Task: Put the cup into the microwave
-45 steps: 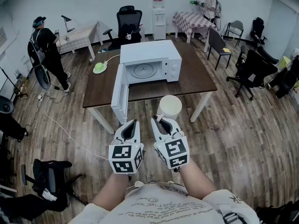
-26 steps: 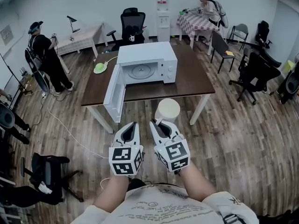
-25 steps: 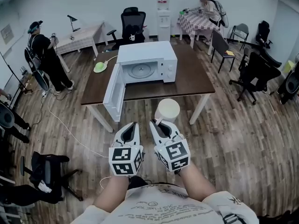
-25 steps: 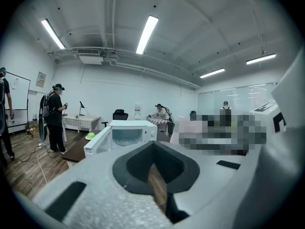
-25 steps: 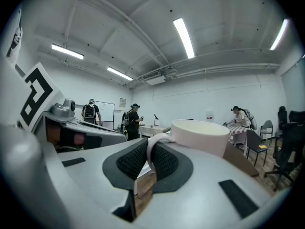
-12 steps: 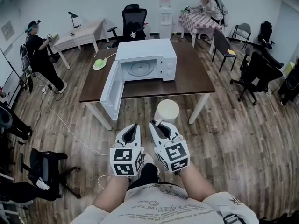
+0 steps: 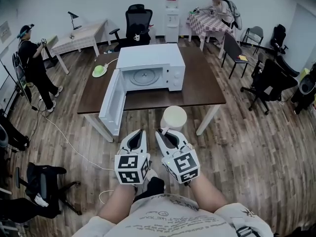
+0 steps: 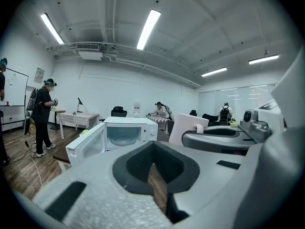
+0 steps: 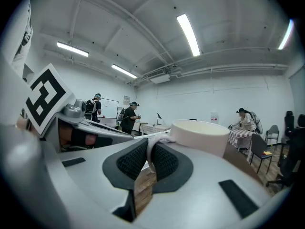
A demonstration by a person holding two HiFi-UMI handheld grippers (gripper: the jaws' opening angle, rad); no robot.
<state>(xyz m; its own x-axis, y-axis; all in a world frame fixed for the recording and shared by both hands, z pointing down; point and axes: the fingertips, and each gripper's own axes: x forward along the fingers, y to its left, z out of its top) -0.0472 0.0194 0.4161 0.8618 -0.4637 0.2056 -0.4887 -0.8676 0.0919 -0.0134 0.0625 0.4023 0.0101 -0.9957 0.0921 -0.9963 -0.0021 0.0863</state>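
since the earlier frames, the table and microwave are seen shifted slightly toward 9 o'clock in the head view, and the person by the side desk is found further out at 10 o'clock. the grippers and cup are held in the same stance as before.

the right gripper (image 9: 150, 160) is clamped on the cup handle (image 9: 150, 151), the thin white loop being pinched between the ribbed dark pads (image 9: 131, 160). the cup (image 9: 201, 135) is carried upright just beyond the jaw tips at 12 o'clock, and nothing can be seen inside it. the left gripper (image 8: 153, 170) is closed, with nothing between its jaws, and is held just beside the right one at its 9 o'clock.

in the head view the cup (image 7: 174, 116) hangs over the floor, short of the near edge of the table (image 7: 205, 90). the microwave (image 7: 150, 72) stands at 12 o'clock with its door (image 7: 110, 106) swung fully open toward 9 o'clock and the turntable (image 7: 143, 76) exposed.

the step in hand is judged to be the carry. it would be done well if the cup is kept level, since the grip is on the handle alone and the cup could swing. an approach square to the cavity is advised, clear of the open door. the cup should be lowered onto the turntable before the jaws are released.
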